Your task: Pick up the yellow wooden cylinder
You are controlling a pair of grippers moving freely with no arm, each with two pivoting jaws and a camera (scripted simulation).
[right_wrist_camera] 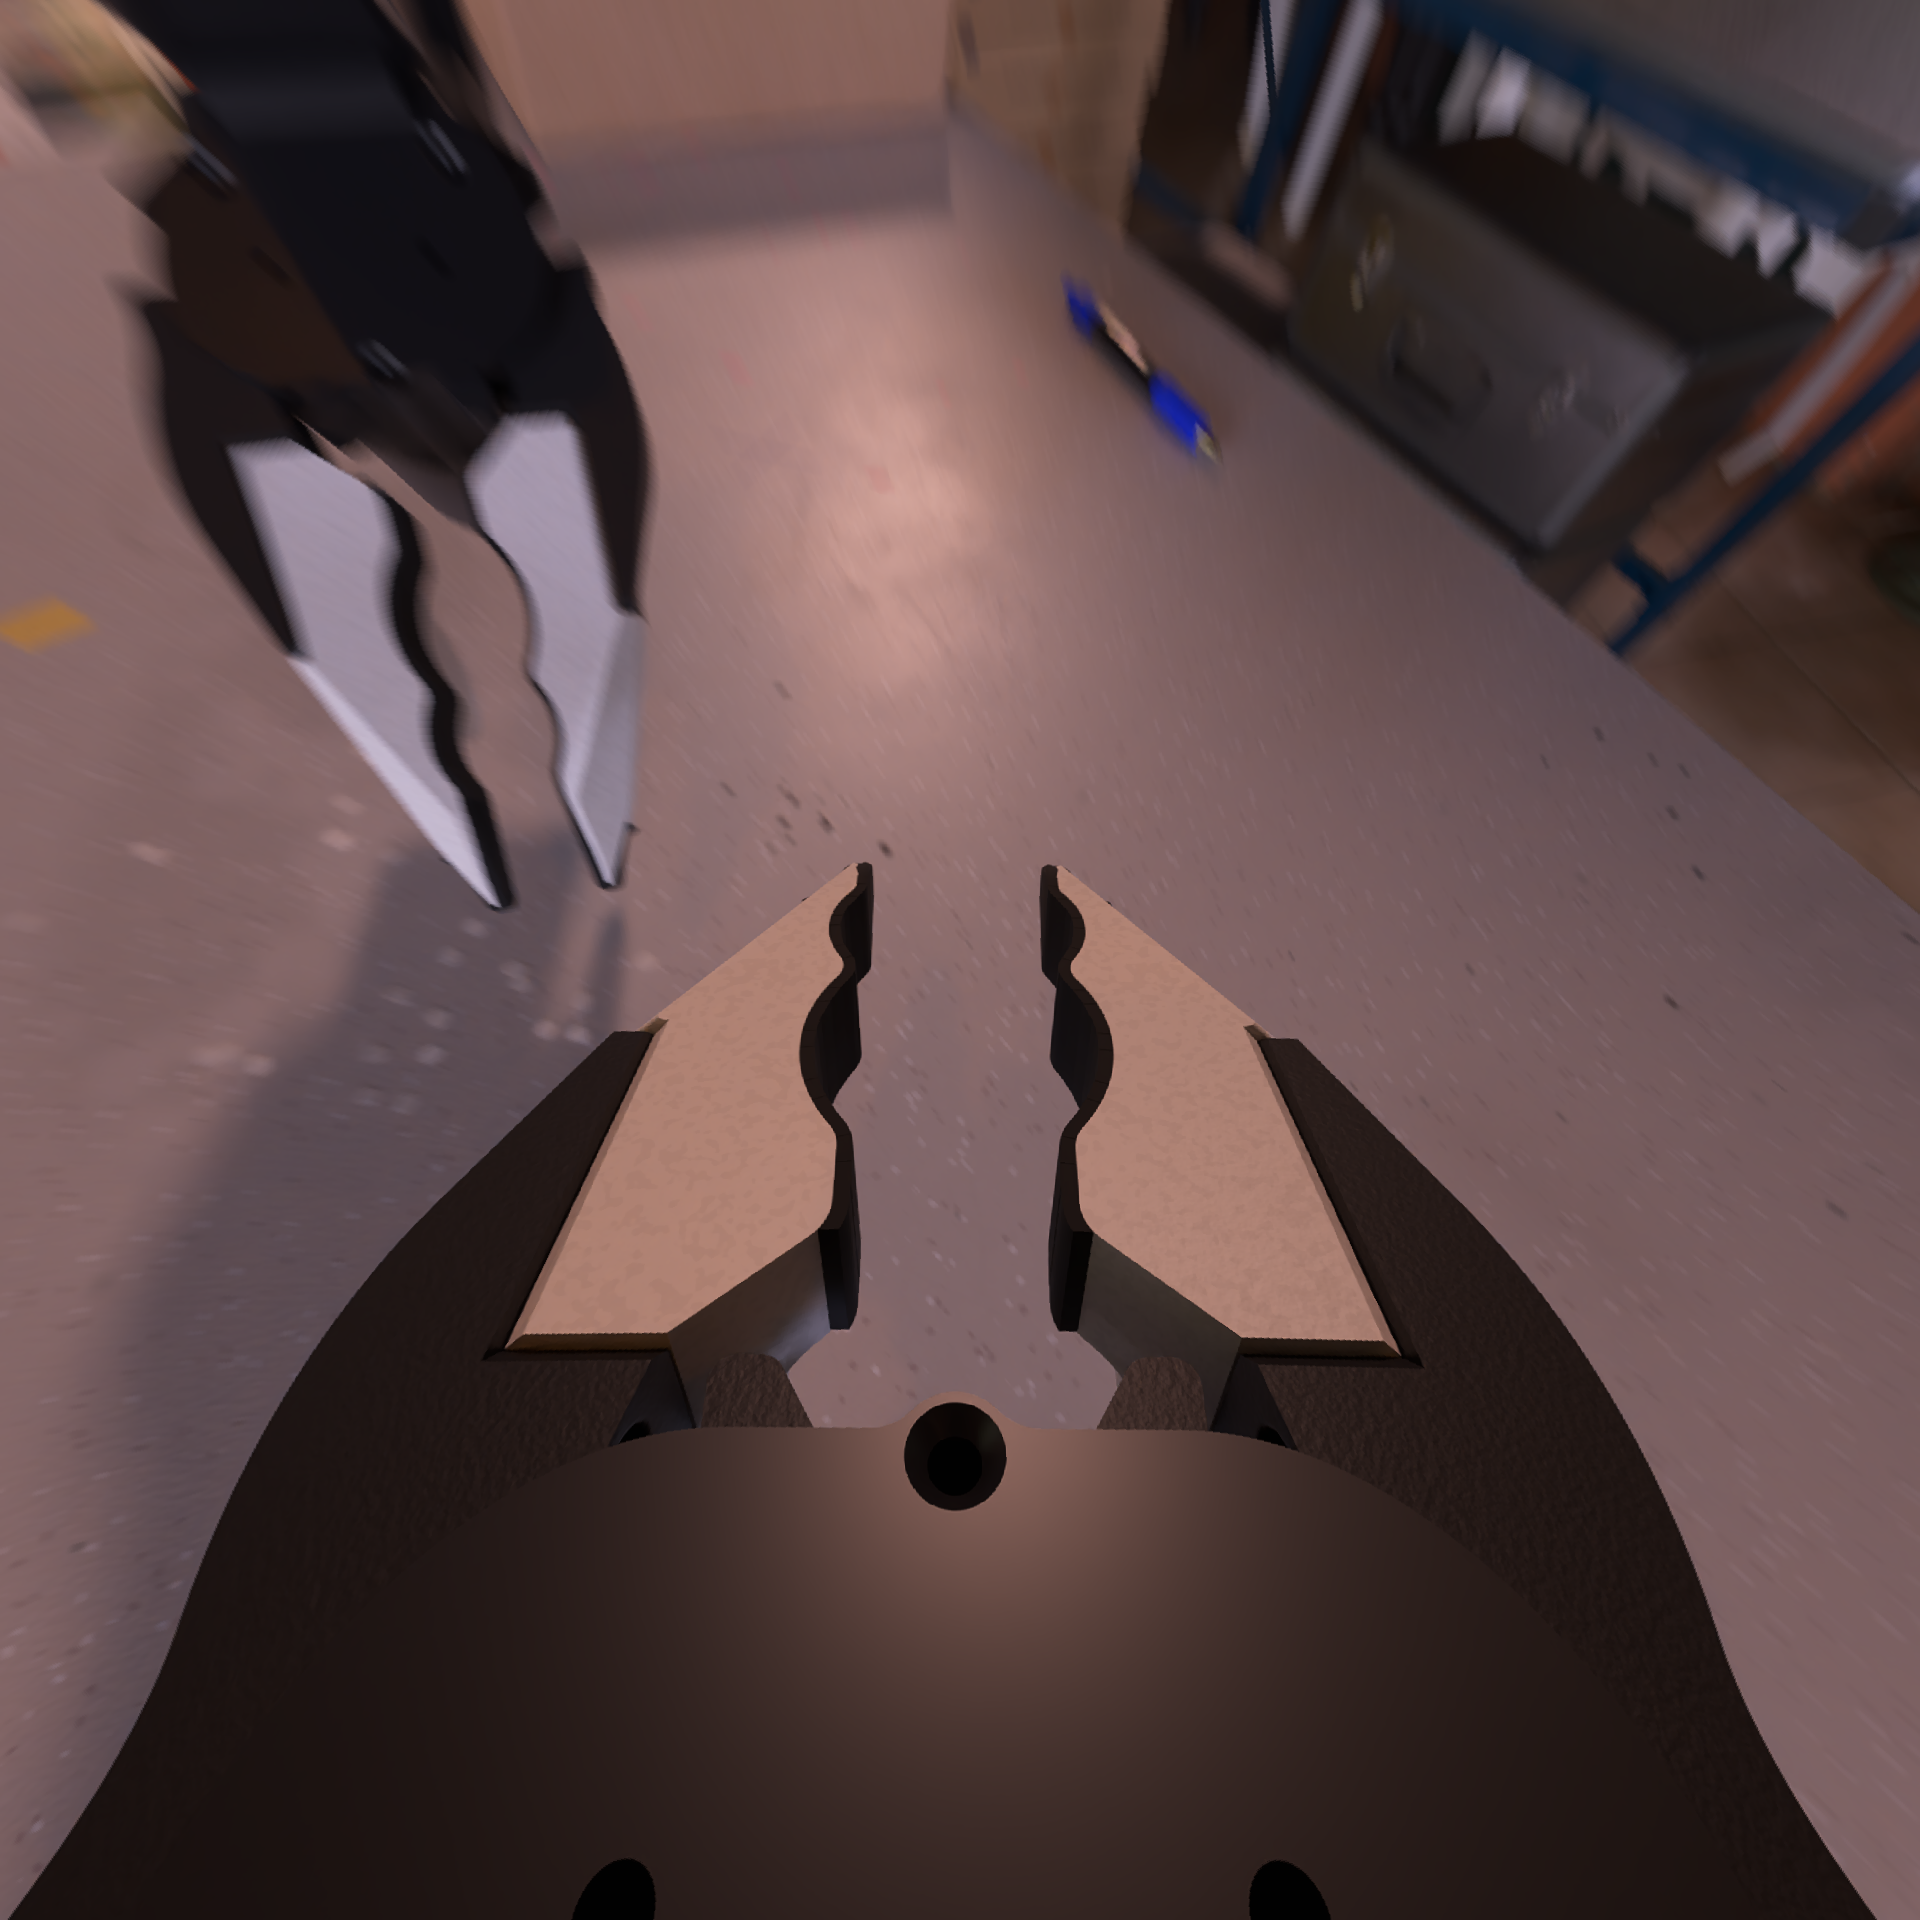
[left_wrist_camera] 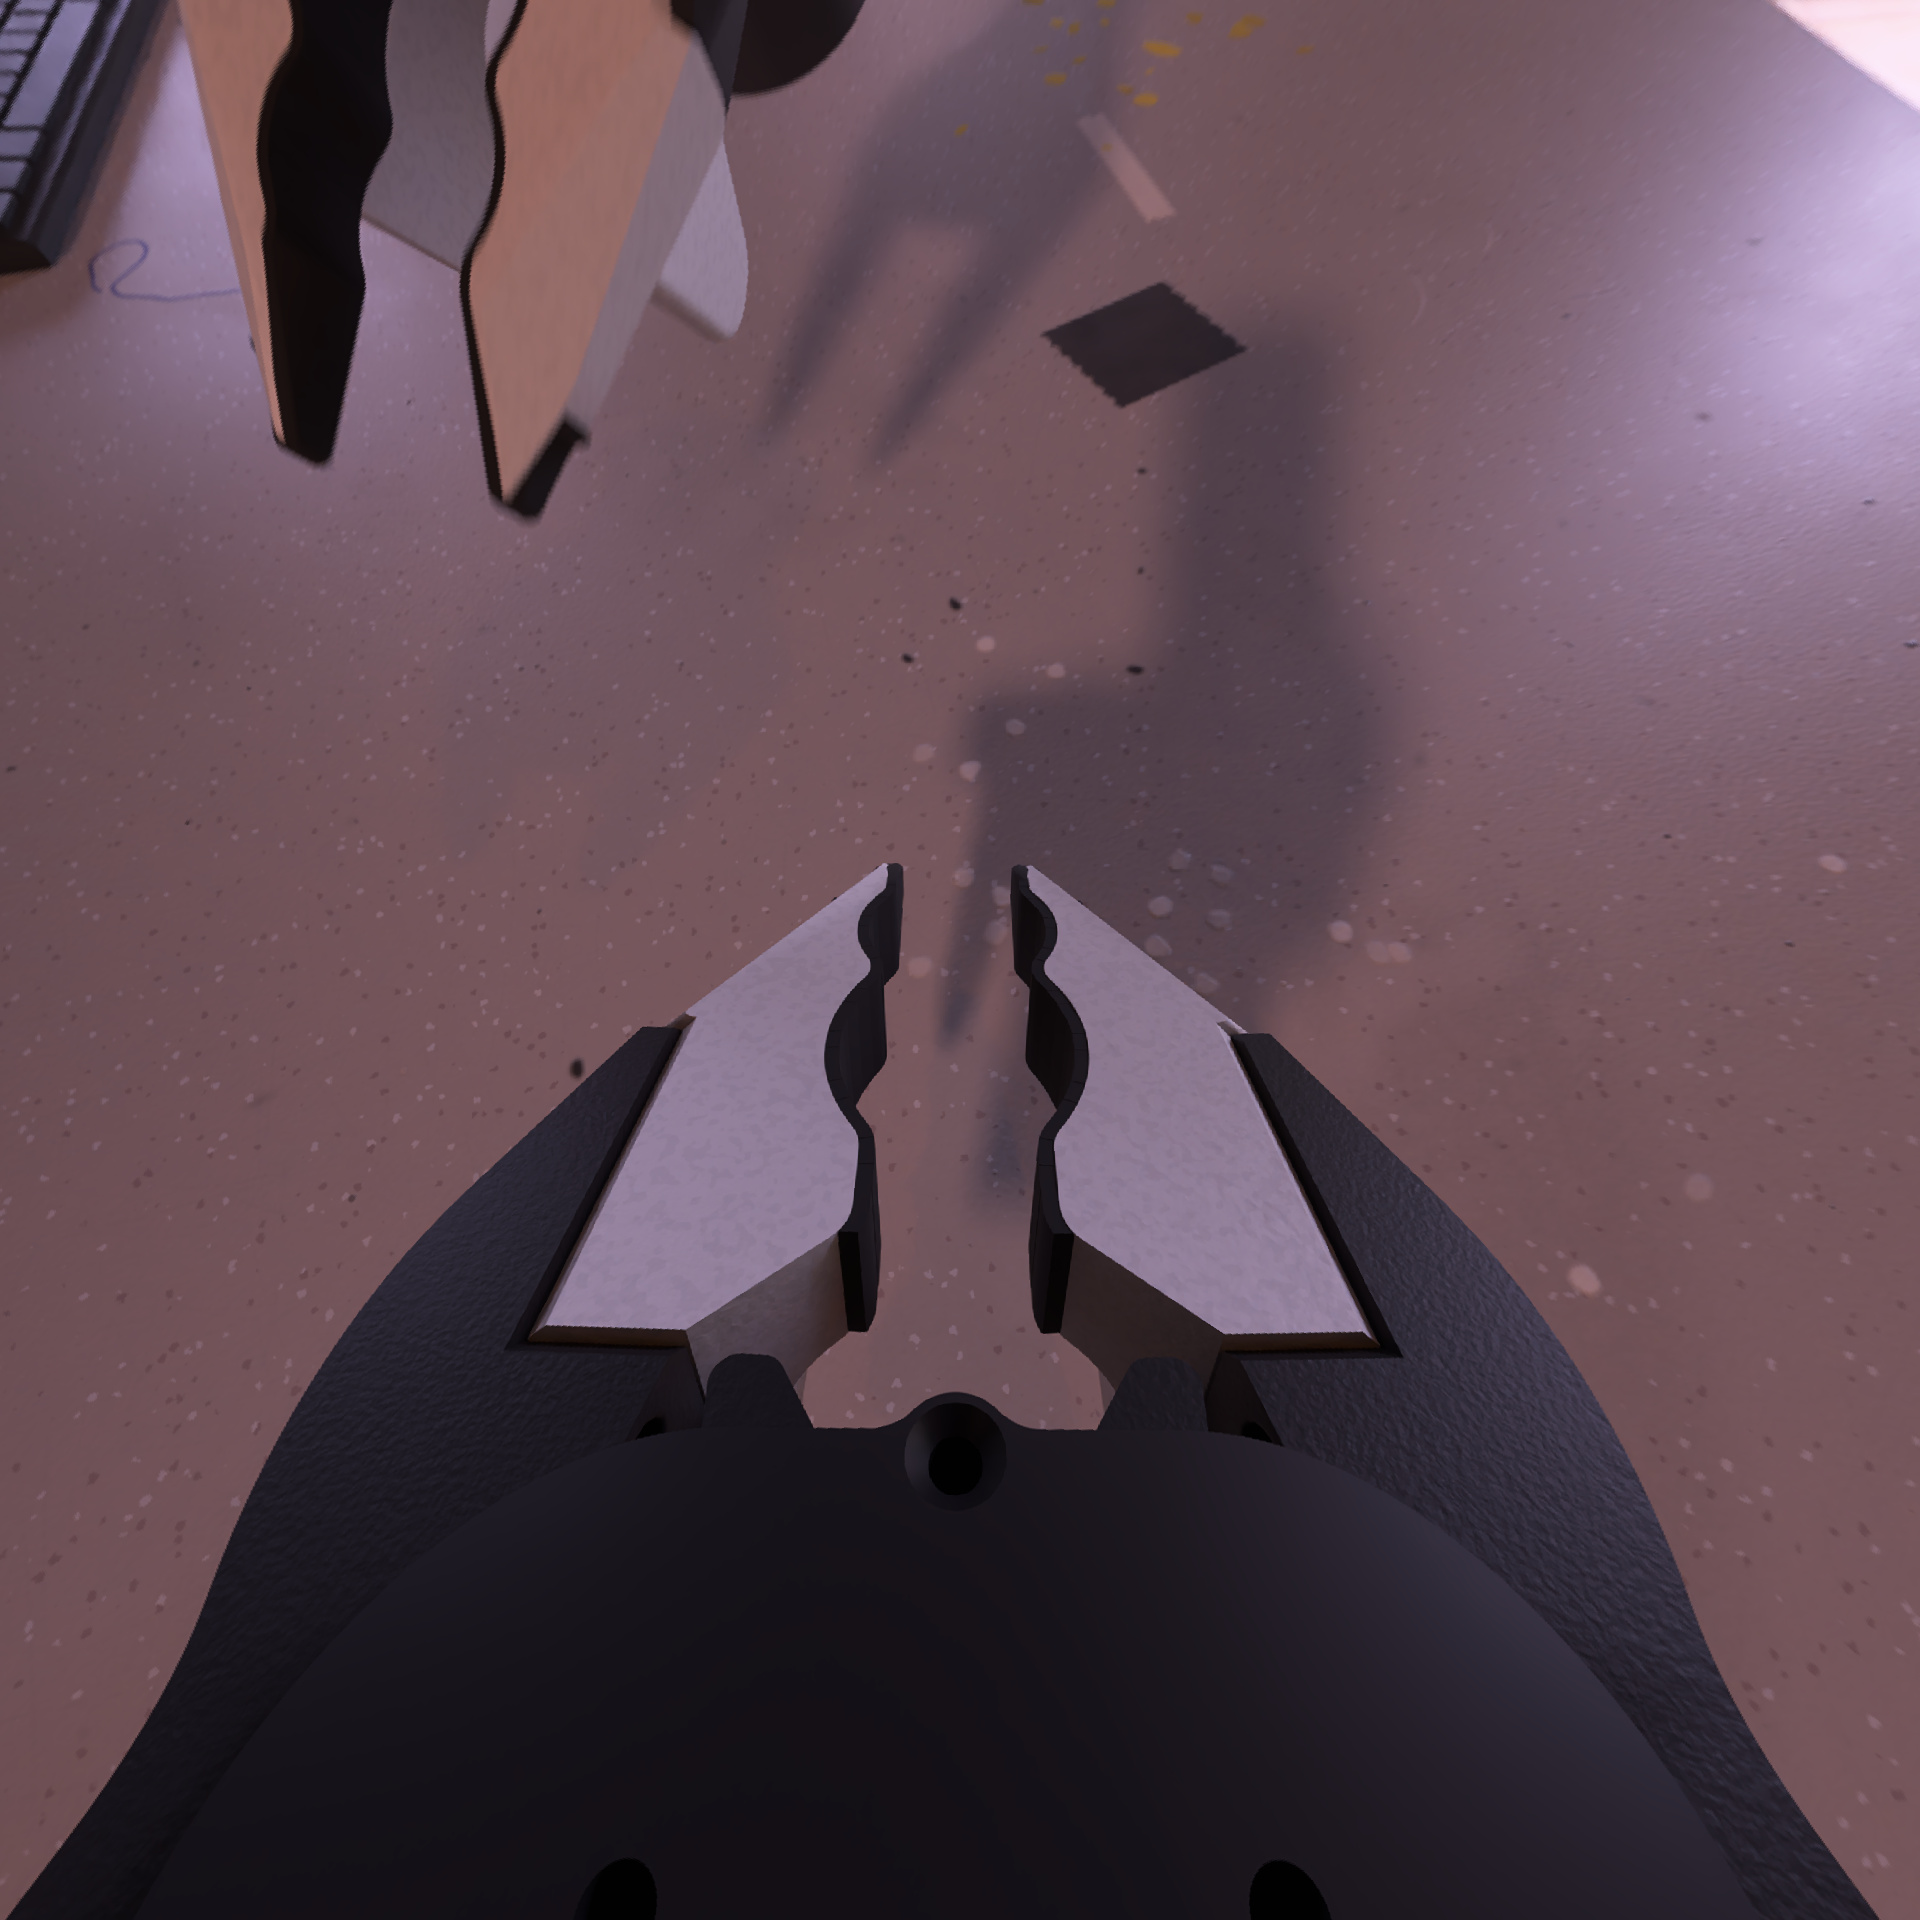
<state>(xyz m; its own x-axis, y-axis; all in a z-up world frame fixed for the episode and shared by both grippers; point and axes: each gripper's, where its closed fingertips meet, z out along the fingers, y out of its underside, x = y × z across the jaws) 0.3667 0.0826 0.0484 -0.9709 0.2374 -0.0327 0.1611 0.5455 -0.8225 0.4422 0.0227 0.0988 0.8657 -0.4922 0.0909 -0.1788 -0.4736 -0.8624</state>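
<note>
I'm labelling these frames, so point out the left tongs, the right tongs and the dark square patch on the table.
left tongs [left_wrist_camera: 956,883]: left wrist view, gap midway between its fingertips.
right tongs [right_wrist_camera: 956,881]: right wrist view, gap midway between its fingertips.
dark square patch [left_wrist_camera: 1143,343]: left wrist view, centre of the patch.

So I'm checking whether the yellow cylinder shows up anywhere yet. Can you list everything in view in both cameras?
Table: one, pinkish speckled, under both grippers.
Dark square patch: one, blackish, flat on the table, far right in the left wrist view.
Pale strip: one, beige, beyond the patch.
Yellow flecks: several, at the far top.
Keyboard-like object: one, black, top left corner.
Blue object: one, blurred, far on the table in the right wrist view.
Shelving: blue frame, off the table's right edge.
Yellow cylinder: none visible.
Left gripper: open, empty.
Right gripper: open, empty.
</note>
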